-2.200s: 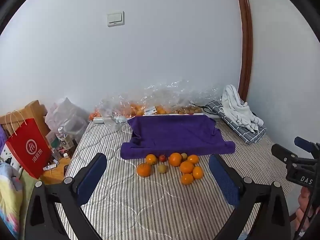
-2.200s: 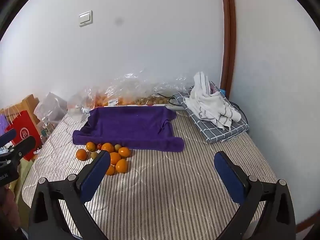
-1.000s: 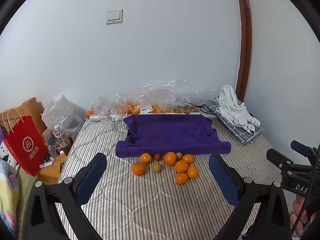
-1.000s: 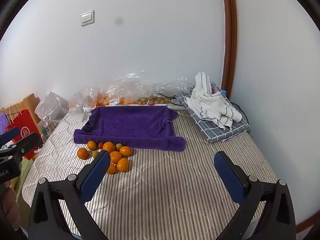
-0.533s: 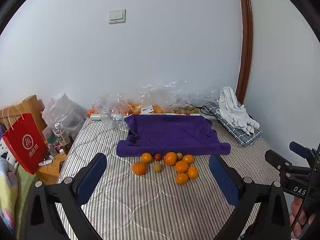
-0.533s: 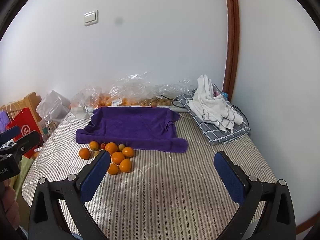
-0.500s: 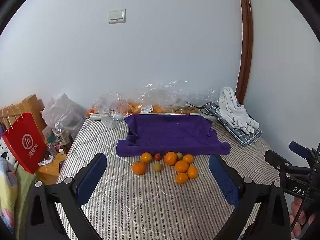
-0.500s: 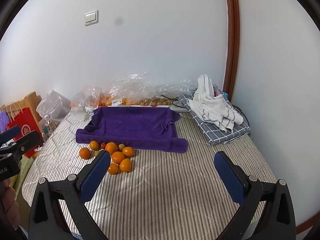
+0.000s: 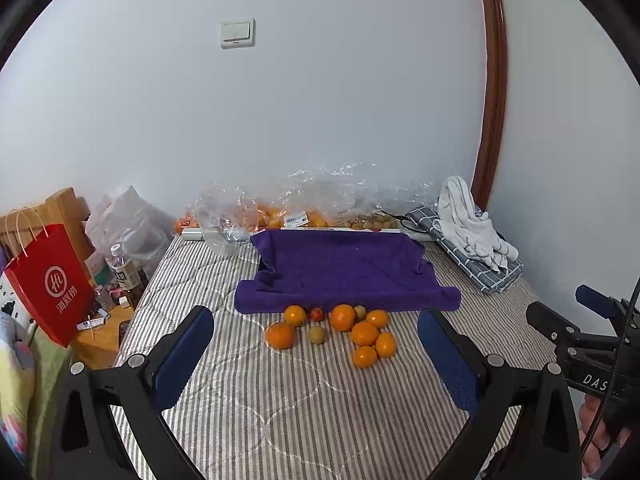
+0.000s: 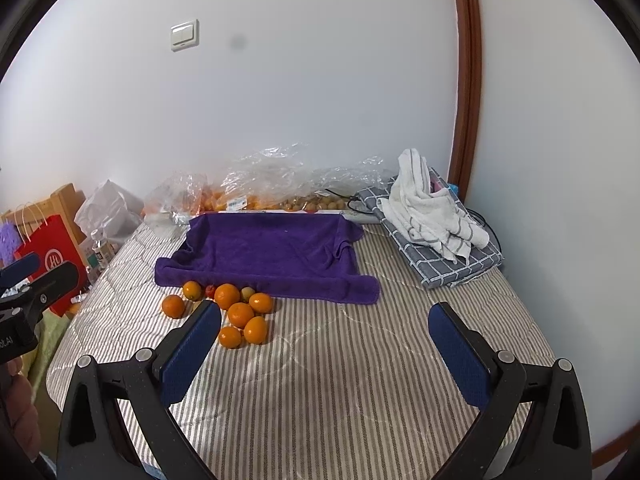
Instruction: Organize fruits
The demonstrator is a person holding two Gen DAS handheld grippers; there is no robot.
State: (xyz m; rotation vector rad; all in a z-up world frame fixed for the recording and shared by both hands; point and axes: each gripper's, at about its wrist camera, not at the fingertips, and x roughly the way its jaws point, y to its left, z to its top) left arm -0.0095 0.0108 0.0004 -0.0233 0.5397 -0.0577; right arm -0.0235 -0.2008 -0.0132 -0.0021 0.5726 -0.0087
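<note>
Striped quilted mattress [image 9: 280,408] fills the room corner: pale wall ahead w/ a light switch [image 9: 237,32], brown door trim [image 9: 490,80] to the R.

Left gripper [image 9: 316,354] spread wide, nothing between its blue pads; fruit cluster [image 9: 340,330] sits on the mattress just ahead of it, centred between the fingers and touching neither. Right gripper [image 10: 324,346] also spread and empty; the cluster lies ahead-left of it, partly behind its left finger [image 10: 188,356].

Count in the cluster: 7 oranges, 2 small greenish-brown fruits, 1 small red one, 10 in all.

1 purple towel [image 9: 344,272] lies directly beyond the fruit, its front roll almost touching the back row. Behind the towel, by the wall: clear plastic bags [image 9: 304,200] w/ more fruit, prob. oranges and small brown ones, too crumpled to count. Ahead-right of both grippers: 1 white striped cloth [image 10: 428,204] on a grey checked fold [image 10: 444,256]. Far left of the left gripper: 1 red paper bag [image 9: 52,284], bottles beside it.

Vs 0.5 s ago: fruit and towel unmoved, both grippers just as wide; views shifted only slightly.
</note>
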